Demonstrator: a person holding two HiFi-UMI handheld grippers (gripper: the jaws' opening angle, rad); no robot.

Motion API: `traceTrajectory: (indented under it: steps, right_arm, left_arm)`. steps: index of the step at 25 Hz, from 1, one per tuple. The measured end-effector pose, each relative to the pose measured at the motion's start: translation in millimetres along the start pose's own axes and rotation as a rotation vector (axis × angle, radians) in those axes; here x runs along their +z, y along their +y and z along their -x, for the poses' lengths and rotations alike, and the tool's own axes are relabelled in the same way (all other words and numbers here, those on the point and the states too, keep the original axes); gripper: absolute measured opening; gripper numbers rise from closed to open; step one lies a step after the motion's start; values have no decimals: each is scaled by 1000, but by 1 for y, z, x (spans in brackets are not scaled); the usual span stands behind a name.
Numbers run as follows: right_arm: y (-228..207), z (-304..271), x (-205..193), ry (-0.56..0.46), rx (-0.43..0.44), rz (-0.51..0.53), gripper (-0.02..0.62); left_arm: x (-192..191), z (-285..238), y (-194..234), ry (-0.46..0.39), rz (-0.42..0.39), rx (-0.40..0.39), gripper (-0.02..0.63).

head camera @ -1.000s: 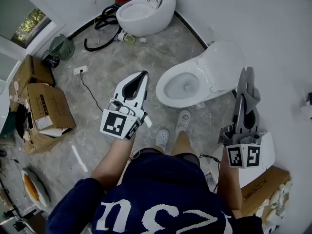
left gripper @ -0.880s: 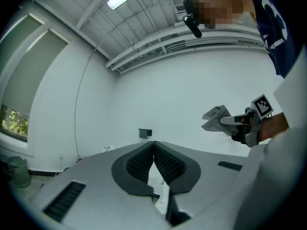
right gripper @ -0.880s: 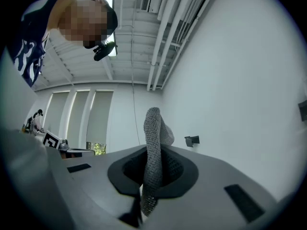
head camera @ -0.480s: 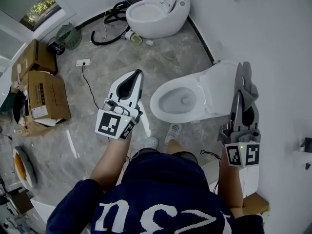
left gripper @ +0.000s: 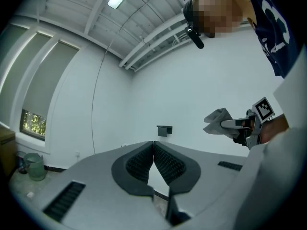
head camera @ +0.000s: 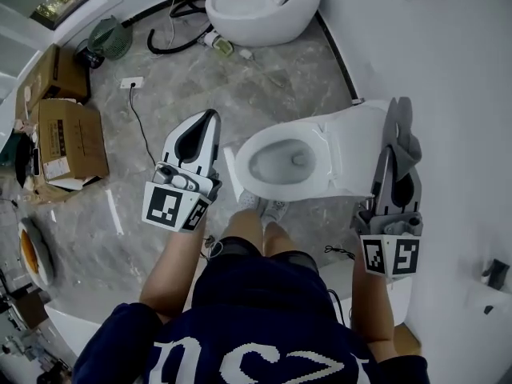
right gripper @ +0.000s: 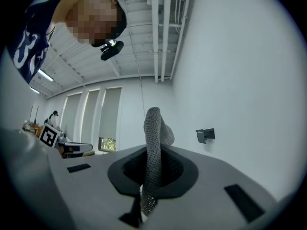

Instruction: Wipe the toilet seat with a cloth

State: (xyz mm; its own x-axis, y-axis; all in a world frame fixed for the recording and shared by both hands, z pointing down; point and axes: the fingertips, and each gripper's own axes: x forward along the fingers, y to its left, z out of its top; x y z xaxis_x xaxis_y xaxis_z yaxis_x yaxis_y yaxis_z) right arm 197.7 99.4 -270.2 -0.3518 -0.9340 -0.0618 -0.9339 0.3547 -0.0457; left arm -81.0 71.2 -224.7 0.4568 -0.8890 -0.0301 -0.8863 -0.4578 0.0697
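Head view: left gripper [head camera: 212, 118] is over the floor just left of the toilet seat [head camera: 250, 144], not touching it. Right gripper [head camera: 398, 109] is at the wall side, by the edge of the open lid [head camera: 356, 146]. The grey cloth [head camera: 406, 142] sticks out of the right jaws, apart from the seat.

Right gripper view adds what the head view cannot show: jaws closed on the cloth, which stands up between them as a narrow folded strip.

Left gripper view: jaw tips meet, nothing between. At far right it shows the other gripper w/ the cloth bunched.

Only the head view shows the seat, a 2nd toilet [head camera: 256, 6] and cardboard boxes [head camera: 68, 134].
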Motion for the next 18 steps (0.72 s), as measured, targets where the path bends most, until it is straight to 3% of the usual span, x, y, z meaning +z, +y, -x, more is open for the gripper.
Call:
traceTrajectory:
  steps: [3, 9, 18]
  right_arm:
    - [-7, -13, -25, 38, -5, 31, 31]
    - [-27, -51, -98, 93, -65, -35, 31]
    - [-62, -89, -247, 165, -156, -108, 31]
  left_arm:
    - [-21, -17, 4, 27, 9, -7, 20]
    - [-69, -64, 32, 34, -16, -23, 20]
    - [-188, -124, 46, 87, 13, -48, 20]
